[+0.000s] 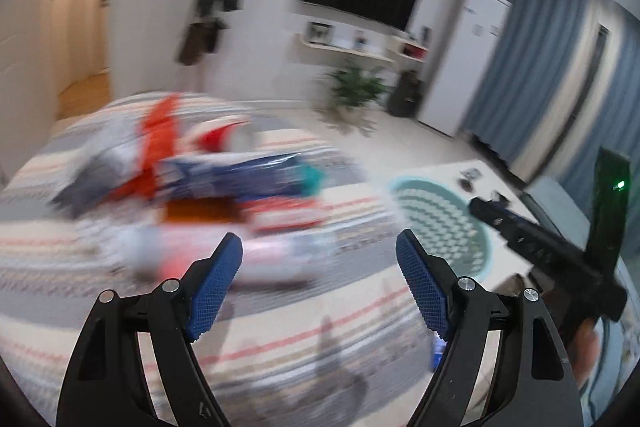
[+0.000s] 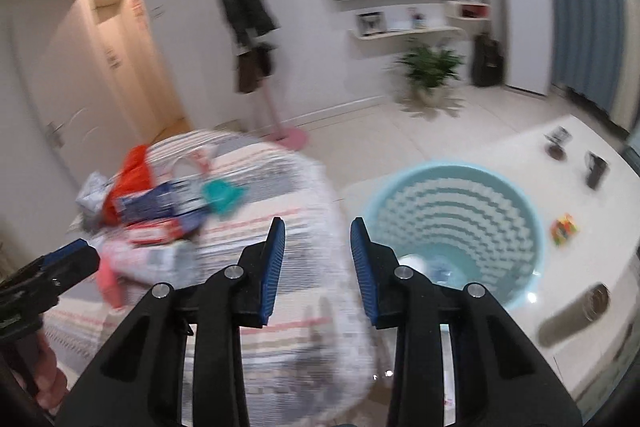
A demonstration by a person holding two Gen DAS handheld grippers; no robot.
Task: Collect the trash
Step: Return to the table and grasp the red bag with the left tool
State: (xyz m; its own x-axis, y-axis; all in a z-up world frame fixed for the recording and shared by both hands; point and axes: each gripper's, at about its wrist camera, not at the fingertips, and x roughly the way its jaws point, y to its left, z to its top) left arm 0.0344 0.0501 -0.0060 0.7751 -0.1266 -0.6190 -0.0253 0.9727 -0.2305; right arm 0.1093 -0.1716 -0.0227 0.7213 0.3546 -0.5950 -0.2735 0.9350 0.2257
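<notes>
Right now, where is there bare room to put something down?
The striped cloth is bare in front of the trash pile. The white table is free between the teal basket and the small dark items. The pile's own patch is crowded.

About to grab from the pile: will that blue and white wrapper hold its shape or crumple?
The blue and white wrapper looks like thin glossy film, so probably floppy, light and a bit slippery. It lies among other trash, so neighbours may shift. Blur hides detail.
</notes>
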